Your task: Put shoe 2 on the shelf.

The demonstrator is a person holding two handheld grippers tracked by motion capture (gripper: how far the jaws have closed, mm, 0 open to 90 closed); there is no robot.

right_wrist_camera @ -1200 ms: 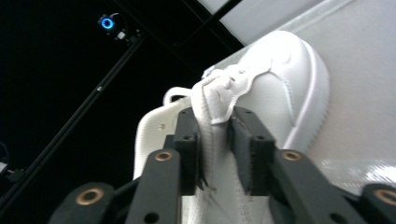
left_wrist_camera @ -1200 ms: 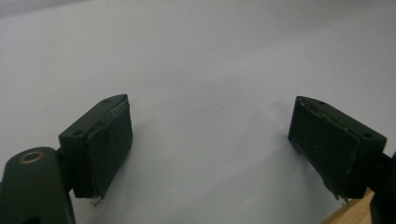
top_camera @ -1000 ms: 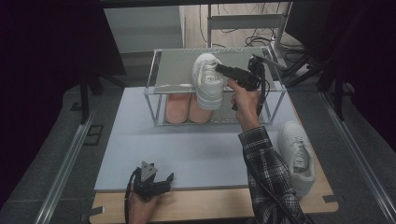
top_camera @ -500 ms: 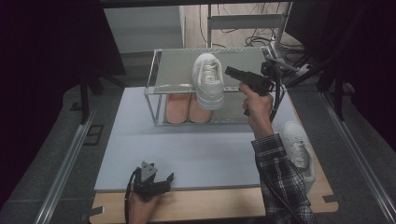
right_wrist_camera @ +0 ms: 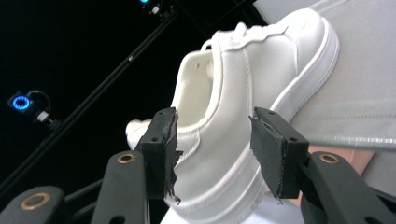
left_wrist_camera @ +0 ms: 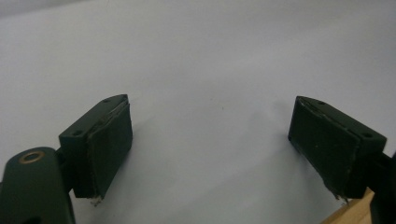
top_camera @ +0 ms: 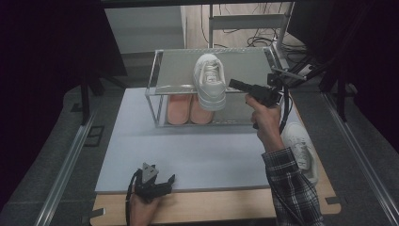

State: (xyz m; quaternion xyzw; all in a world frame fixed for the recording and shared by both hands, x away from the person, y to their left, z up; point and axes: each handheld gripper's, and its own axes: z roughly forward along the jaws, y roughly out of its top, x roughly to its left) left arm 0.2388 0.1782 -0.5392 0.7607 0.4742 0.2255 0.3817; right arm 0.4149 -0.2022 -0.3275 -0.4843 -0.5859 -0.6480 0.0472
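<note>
Lower left of the high view: left gripper (top_camera: 165,181) idle, jaws apart and empty. Upper centre: white leather low-top sneaker (top_camera: 210,81) atop the clear acrylic two-tier rack (top_camera: 160,80), heel overhanging. Right gripper (top_camera: 234,84) just beside it, jaws parted, nothing clamped. Judged light, semi-stiff, smooth; grip the heel collar.

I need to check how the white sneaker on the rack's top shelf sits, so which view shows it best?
The high view: the white sneaker lies whole on the top shelf, its heel overhanging the front edge. The right gripper view shows only its heel end close up, beyond the open right tongs. The left gripper view faces bare table.
</note>
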